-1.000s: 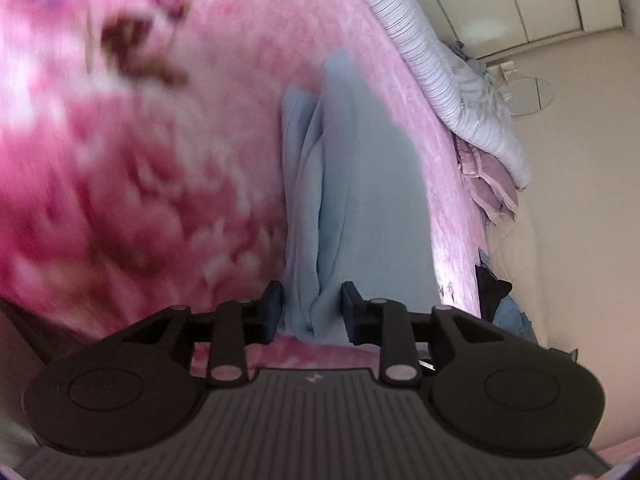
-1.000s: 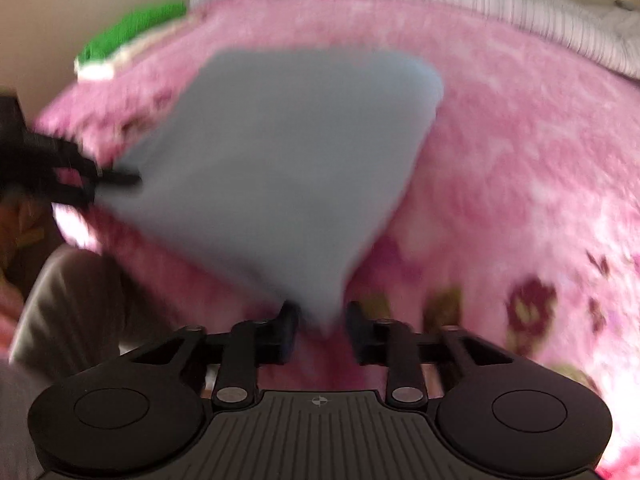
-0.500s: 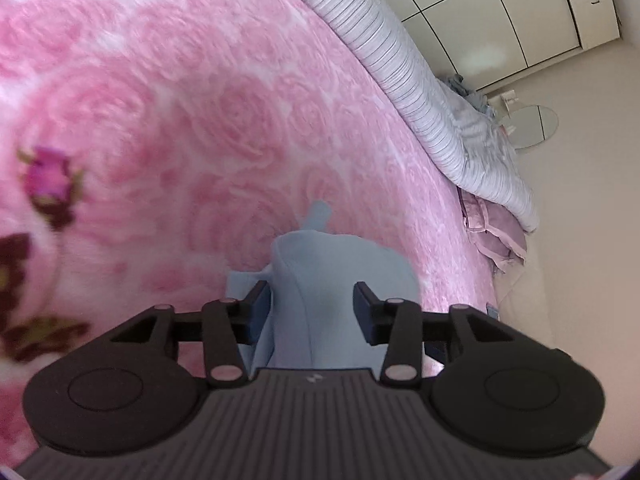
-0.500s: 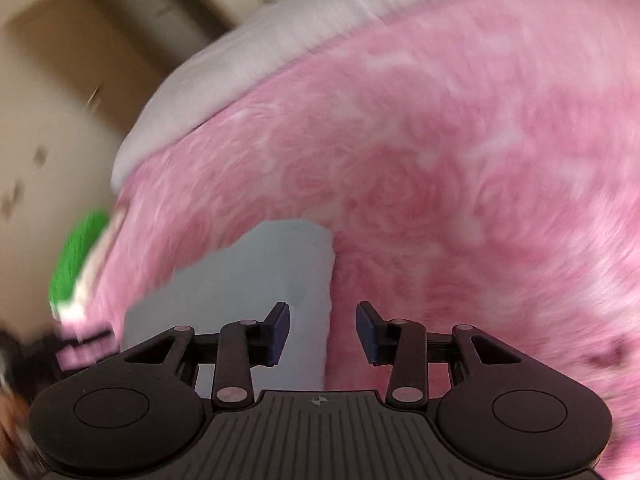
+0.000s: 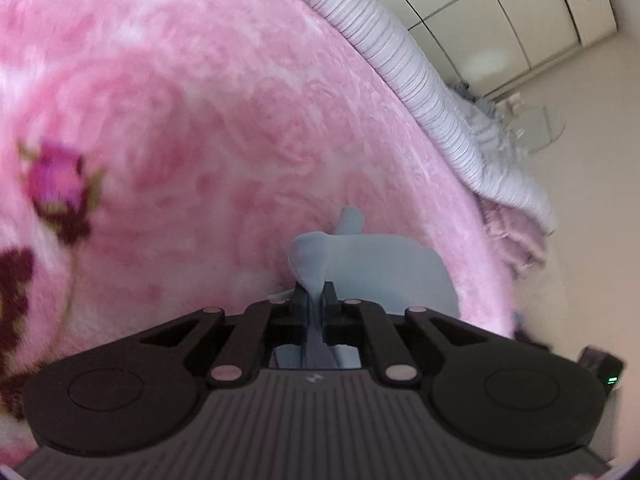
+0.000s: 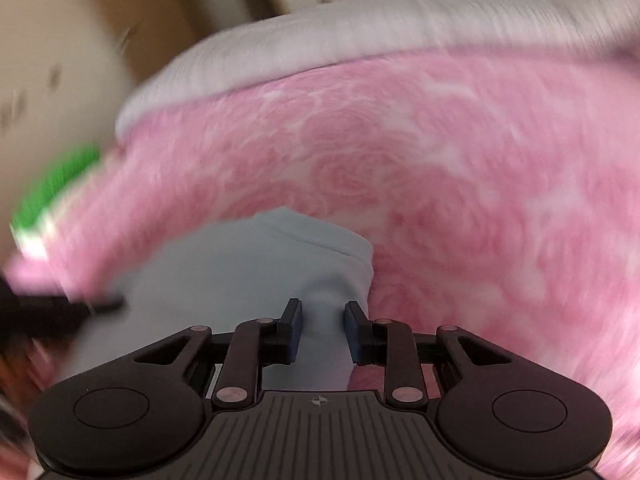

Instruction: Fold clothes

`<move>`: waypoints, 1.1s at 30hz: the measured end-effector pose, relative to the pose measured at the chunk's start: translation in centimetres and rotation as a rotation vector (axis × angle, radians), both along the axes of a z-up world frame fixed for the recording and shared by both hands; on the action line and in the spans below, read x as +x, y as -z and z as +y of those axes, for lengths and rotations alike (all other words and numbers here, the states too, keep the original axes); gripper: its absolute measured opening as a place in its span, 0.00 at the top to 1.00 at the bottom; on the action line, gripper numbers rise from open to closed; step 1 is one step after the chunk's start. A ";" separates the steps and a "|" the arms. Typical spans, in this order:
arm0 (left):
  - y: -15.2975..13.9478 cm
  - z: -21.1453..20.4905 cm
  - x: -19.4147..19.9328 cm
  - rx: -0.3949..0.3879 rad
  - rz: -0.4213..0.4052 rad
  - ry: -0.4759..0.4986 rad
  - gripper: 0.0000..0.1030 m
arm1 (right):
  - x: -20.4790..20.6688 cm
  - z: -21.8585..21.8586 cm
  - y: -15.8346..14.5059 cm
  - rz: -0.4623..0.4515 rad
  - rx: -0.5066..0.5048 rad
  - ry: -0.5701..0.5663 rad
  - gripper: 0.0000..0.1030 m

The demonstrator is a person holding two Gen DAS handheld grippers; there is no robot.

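While the light blue garment (image 5: 372, 268) lies folded on the pink floral blanket (image 5: 200, 120), your left gripper (image 5: 315, 300) pinches its fabric; your right gripper (image 6: 320, 320) straddles cloth, fingers apart.

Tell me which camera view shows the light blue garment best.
The right wrist view: the light blue garment lies broad on the pink blanket, hem seam visible, despite blur. The left wrist view shows only a bunched part, pinched in the left tool; the right tool is open.
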State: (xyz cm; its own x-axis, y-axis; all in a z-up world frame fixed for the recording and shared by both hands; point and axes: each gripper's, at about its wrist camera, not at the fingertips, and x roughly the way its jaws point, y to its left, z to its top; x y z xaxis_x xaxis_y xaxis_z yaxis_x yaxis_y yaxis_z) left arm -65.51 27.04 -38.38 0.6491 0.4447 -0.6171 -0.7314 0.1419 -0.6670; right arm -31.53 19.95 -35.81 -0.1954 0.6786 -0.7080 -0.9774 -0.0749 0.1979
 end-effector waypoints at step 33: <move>-6.3 -8.2 3.9 0.277 0.225 0.170 0.98 | -0.9 -7.0 -3.0 -0.063 0.143 -0.062 0.73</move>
